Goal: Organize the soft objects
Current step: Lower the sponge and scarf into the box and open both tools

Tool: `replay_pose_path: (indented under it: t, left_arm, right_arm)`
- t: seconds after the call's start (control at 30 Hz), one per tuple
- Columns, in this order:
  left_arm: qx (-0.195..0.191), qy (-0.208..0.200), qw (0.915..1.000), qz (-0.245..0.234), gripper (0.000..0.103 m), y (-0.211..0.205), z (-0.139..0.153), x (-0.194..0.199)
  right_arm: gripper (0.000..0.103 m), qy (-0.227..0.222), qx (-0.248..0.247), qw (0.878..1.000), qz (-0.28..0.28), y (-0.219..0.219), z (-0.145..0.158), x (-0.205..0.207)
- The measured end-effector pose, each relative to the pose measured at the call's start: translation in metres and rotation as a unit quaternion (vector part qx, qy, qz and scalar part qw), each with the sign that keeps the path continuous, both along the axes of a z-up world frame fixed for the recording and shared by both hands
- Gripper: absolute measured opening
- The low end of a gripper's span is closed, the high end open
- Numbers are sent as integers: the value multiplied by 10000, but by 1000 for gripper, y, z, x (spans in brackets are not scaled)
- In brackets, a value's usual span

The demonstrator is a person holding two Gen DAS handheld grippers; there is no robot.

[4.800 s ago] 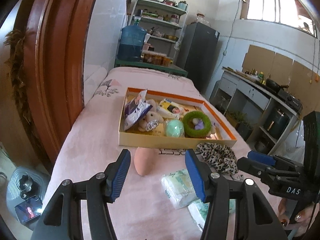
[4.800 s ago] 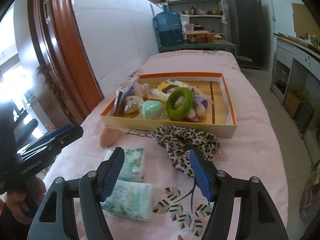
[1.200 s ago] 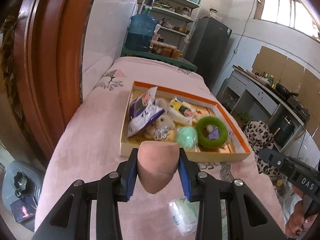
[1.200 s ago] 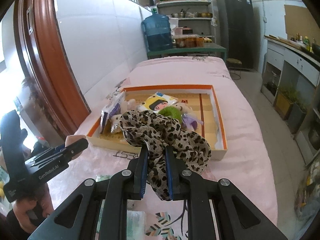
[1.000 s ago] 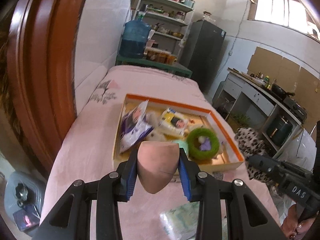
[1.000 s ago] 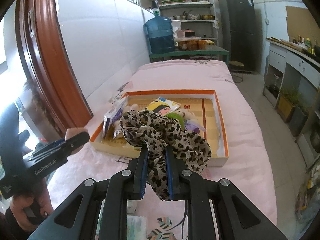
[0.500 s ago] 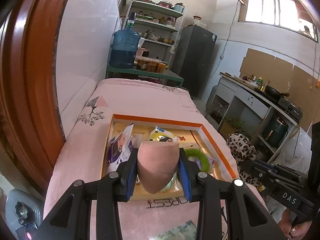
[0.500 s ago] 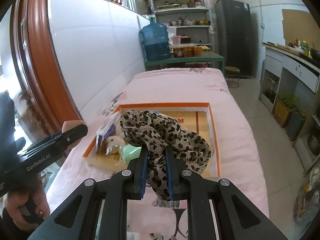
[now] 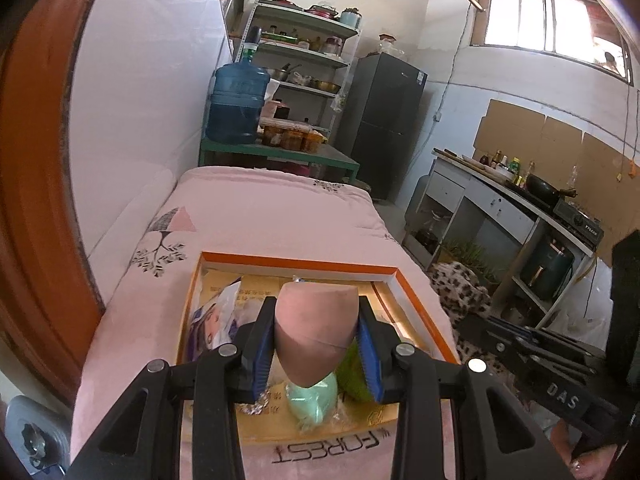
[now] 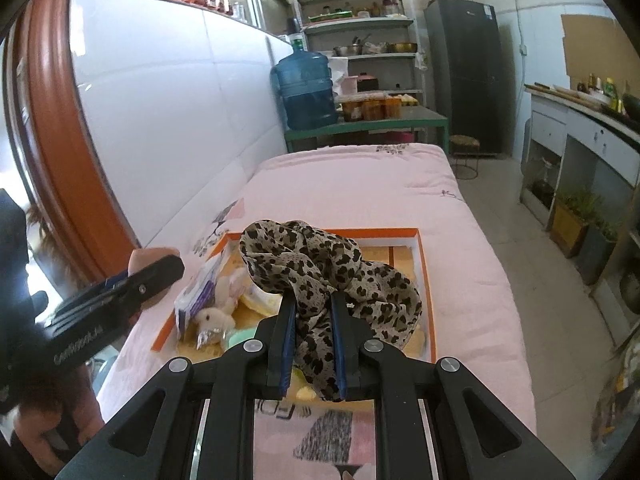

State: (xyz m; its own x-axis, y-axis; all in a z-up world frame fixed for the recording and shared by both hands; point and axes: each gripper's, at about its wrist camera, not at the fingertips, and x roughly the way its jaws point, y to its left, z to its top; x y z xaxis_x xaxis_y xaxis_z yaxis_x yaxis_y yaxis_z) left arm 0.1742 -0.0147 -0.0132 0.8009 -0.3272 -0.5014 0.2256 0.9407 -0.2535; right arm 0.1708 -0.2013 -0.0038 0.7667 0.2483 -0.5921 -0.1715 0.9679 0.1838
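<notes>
Left gripper (image 9: 316, 342) clamps a pink teardrop makeup sponge (image 9: 315, 332) above the crowded orange-rimmed cardboard box (image 9: 416, 292); right gripper (image 10: 313, 336) pinches a leopard-print fabric scrunchie (image 10: 320, 268) over the box's barer right side, pink quilted bedspread (image 10: 360, 184) beyond.

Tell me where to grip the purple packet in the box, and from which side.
Pinch its top edge from above. The purple packet stands tilted on edge near the left wall of the box; that thin edge is free, while a plush toy crowds its base.
</notes>
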Motion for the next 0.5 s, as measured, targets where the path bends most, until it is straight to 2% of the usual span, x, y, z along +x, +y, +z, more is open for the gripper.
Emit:
replay_pose_path:
  t: [0.2, 0.5]
  left_arm:
    - [48, 160, 9999, -38, 38, -8, -8, 19]
    - [230, 278, 9993, -90, 38, -21, -18, 43]
  right_arm:
    - [17, 108, 22, 9999, -44, -6, -6, 35]
    - [17, 407, -227, 9989, -82, -7, -31, 78]
